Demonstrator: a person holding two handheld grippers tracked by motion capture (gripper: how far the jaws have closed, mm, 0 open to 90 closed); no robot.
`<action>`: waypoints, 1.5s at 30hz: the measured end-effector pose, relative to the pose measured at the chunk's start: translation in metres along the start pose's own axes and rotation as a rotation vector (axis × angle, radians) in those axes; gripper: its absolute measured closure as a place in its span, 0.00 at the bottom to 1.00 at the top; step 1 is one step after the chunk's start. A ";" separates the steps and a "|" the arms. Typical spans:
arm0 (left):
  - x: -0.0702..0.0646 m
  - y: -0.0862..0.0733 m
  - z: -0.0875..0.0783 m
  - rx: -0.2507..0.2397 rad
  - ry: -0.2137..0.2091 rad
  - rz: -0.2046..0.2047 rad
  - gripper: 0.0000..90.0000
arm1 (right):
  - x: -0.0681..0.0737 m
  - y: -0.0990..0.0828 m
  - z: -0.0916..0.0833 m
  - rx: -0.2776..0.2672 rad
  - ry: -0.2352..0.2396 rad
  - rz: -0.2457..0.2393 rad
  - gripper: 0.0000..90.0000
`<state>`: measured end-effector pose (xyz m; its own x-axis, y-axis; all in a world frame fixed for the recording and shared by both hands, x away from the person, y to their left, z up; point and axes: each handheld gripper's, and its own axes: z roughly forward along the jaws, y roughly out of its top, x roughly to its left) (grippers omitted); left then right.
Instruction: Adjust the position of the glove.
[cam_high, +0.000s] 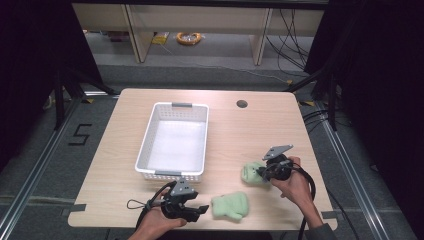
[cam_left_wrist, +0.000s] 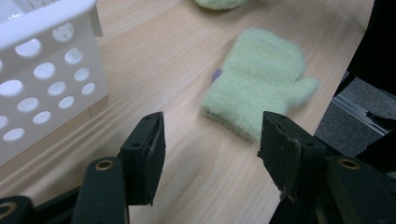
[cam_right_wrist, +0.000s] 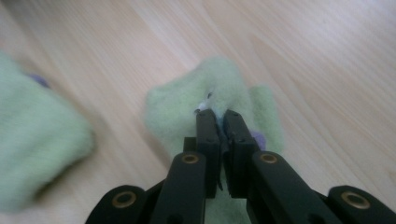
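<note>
Starting at the left, the white basket (cam_high: 172, 141) stands empty on the far-left part of the table (cam_high: 235, 130), and either mitten could catch on its perforated wall if carried in too low. Near the front edge, the left gripper (cam_high: 202, 208) hangs with its jaws partly spread and nothing between them, aimed at the near mitten (cam_left_wrist: 256, 88), which lies flat just to its right, pale green and fuzzy, thumb pointing right in the left gripper view. Closing from here would likely miss the cloth or push it toward the table edge. Farther right, the right gripper (cam_right_wrist: 218, 114) has its jaws pinched tight on a fold of the far mitten (cam_right_wrist: 210, 88), bunched and soft. That thin pinch of loose fleece may slip out when lifted, or drag the mitten.
</note>
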<state>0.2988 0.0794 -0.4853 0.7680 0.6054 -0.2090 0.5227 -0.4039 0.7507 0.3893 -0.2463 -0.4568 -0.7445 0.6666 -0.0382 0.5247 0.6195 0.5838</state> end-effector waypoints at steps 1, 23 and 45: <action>0.000 0.000 -0.001 0.009 -0.001 0.010 0.45 | 0.004 0.002 -0.004 -0.004 0.008 0.011 0.97; -0.012 -0.003 -0.006 0.000 -0.030 -0.008 0.37 | 0.104 0.010 -0.013 -0.072 0.218 -0.094 0.97; -0.033 -0.002 0.018 0.055 -0.037 0.131 0.53 | 0.082 -0.016 -0.017 -0.023 0.141 -0.056 0.72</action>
<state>0.2791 0.0473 -0.4912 0.8434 0.5200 -0.1351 0.4360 -0.5155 0.7377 0.3128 -0.2084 -0.4554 -0.8238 0.5653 0.0420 0.4722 0.6434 0.6026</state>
